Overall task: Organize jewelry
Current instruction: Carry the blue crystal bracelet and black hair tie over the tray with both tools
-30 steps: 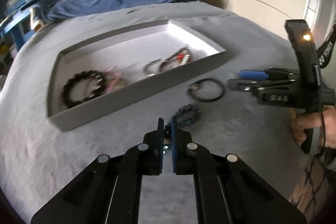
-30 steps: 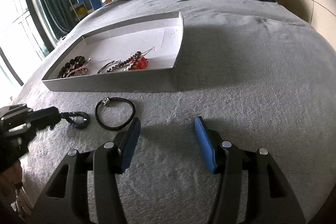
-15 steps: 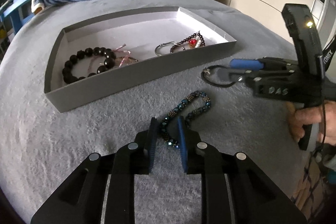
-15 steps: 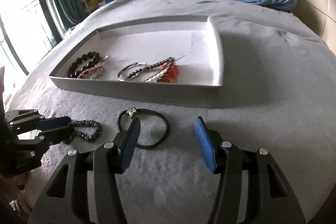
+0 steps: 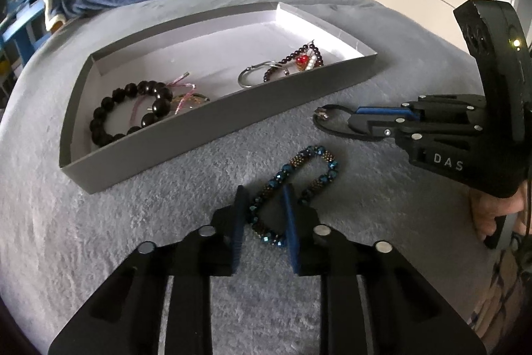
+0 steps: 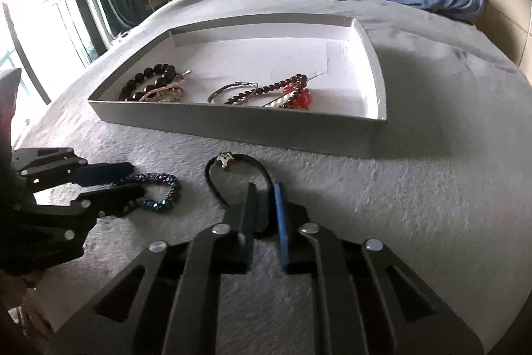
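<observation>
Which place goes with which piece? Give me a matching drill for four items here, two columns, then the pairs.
Things:
1. black cord bracelet
2. blue beaded bracelet
3. black bead bracelet
4. silver bangle

Places:
A. in the tray, left end in the left wrist view
B. on the bedspread, pinched in the right gripper
C. in the tray, beside the dark red bead strand
D. on the bedspread, between the left gripper fingers

Pairs: 1-B, 2-D, 3-A, 4-C
</observation>
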`<state>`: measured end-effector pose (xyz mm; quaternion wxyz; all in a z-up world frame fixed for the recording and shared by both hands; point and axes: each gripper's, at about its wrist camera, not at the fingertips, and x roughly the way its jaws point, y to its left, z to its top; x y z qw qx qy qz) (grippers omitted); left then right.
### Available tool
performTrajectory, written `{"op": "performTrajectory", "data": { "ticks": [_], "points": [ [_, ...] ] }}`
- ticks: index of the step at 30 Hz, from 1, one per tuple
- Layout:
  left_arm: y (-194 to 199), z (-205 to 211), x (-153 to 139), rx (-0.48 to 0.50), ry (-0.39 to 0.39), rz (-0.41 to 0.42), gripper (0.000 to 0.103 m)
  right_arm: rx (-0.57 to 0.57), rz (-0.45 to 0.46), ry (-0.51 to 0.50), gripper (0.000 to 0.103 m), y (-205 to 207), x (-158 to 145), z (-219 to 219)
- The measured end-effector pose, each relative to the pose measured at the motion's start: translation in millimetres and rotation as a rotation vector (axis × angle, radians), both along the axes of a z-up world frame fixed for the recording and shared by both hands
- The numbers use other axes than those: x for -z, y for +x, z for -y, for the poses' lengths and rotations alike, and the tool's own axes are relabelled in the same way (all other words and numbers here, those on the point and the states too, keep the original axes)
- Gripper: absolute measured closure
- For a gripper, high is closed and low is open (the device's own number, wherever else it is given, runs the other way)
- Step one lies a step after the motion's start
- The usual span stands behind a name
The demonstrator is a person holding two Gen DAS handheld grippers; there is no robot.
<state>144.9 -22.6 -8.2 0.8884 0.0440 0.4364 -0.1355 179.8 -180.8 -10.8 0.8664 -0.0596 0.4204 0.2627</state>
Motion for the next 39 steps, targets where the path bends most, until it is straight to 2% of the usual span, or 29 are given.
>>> {"op": "performTrajectory", "data": {
  "ticks": [5,13,19,28,39],
  "points": [
    [-4,-3,-2,-0.007,-0.023,0.002,0.095,-0.018,-0.007,0.018,0.099,-10,-2,0],
    [-20,-2,-16,0.006,-0.056,0.052,0.096,-0.056,0.016,0.033,0.100,-31,-9,0],
    [-23,-8,-39,-0.001,-0.107,0.101,0.096,-0.058,0.044,0.048,0.100,-36,-20,5],
    [-17,-16,-75,-0.004,-0.135,0.173,0.096,-0.034,0.090,0.080,0.100,-26,-48,18],
    [3,-32,-100,-0.026,-0.127,0.224,0.096,-0.030,0.142,0.084,0.100,-7,-77,15]
  ]
}}
